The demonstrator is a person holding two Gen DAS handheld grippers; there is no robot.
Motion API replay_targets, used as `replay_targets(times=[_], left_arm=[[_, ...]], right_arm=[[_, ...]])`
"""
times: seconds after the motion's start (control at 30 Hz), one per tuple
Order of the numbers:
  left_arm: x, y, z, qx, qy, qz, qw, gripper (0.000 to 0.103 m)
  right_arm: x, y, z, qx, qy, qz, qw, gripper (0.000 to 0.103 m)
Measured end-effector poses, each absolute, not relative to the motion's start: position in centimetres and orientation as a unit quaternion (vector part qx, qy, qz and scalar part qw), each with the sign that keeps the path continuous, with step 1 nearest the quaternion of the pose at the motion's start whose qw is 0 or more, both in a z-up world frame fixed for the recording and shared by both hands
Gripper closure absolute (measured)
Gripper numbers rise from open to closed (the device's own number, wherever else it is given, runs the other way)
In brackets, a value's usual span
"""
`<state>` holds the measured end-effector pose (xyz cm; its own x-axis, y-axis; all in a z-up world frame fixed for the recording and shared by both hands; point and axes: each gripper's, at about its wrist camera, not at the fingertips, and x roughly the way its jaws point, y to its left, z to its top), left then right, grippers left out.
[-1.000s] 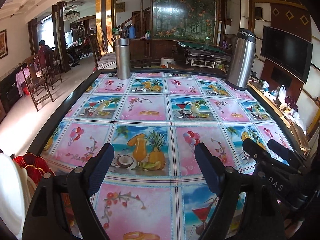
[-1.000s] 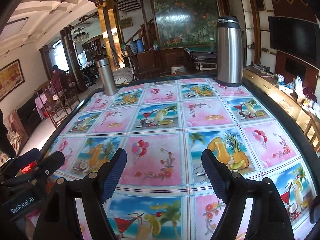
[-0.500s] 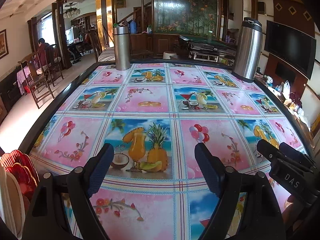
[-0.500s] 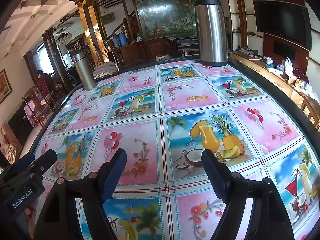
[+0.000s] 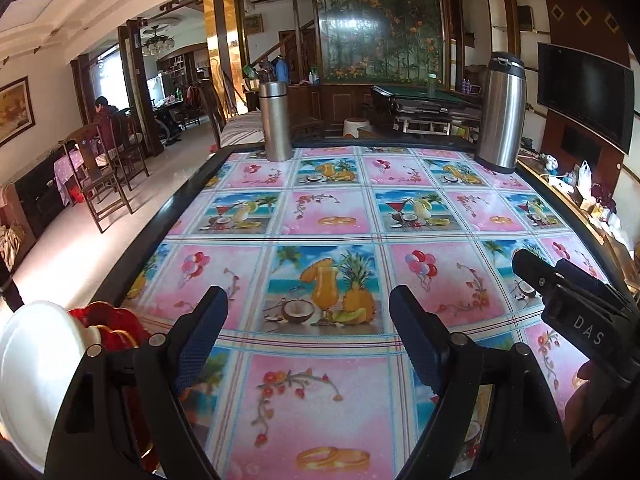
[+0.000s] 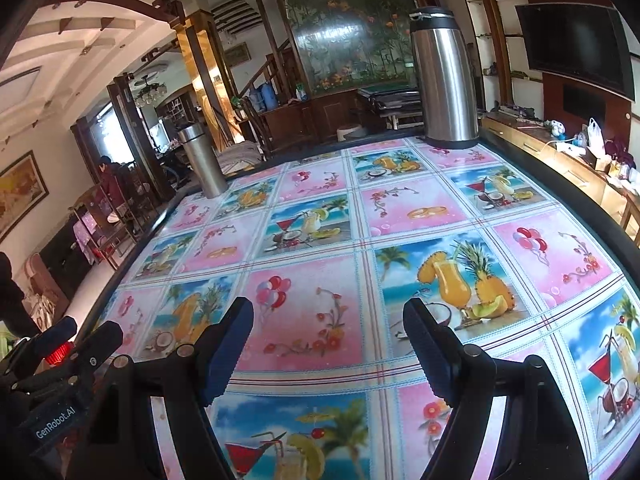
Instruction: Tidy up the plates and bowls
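Change: both views have shifted; white plate (image 5: 34, 380) now fills more of the left wrist view's lower left.
Left gripper (image 5: 308, 332): jaws spread wide, holding nothing, above tablecloth (image 5: 328, 216).
Right gripper (image 6: 328, 340): jaws apart, empty, over the cloth.
Dishes: white plate at lower left edge, red dish (image 5: 108, 320) just behind it.
Background: small flask (image 5: 275, 121) upper centre, large flask (image 5: 502, 112) upper right.
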<state>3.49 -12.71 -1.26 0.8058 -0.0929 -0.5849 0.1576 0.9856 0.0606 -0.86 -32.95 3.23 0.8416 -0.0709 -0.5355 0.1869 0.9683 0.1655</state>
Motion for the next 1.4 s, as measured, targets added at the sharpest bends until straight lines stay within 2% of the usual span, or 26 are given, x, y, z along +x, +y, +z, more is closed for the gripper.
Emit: replay_targets(times=[0.23,0.57,0.87,1.4], left_arm=[[-0.4,-5.1,2.1,0.018,0.279,0.002,0.960,0.017],[-5.3,4.5,3.7,-0.019,0.250,0.073,0.965,0.015],[-5.9,7.4,2.7,-0.036,0.263,0.089,0.960,0.015],[-6.1,9.4,2.7,-0.050,0.266,0.123,0.955,0.015]], right_arm=[[-3.7,-25.9,6.1,0.094,0.216,0.013,0.972,0.023],[-6.5,-14.4,7.9,0.056,0.208,0.119,0.969,0.022],[-8.4,-8.5,6.7,0.015,0.219,0.161,0.962,0.022],[-9.0,-7.8,6.2,0.009,0.222,0.167,0.961,0.022]])
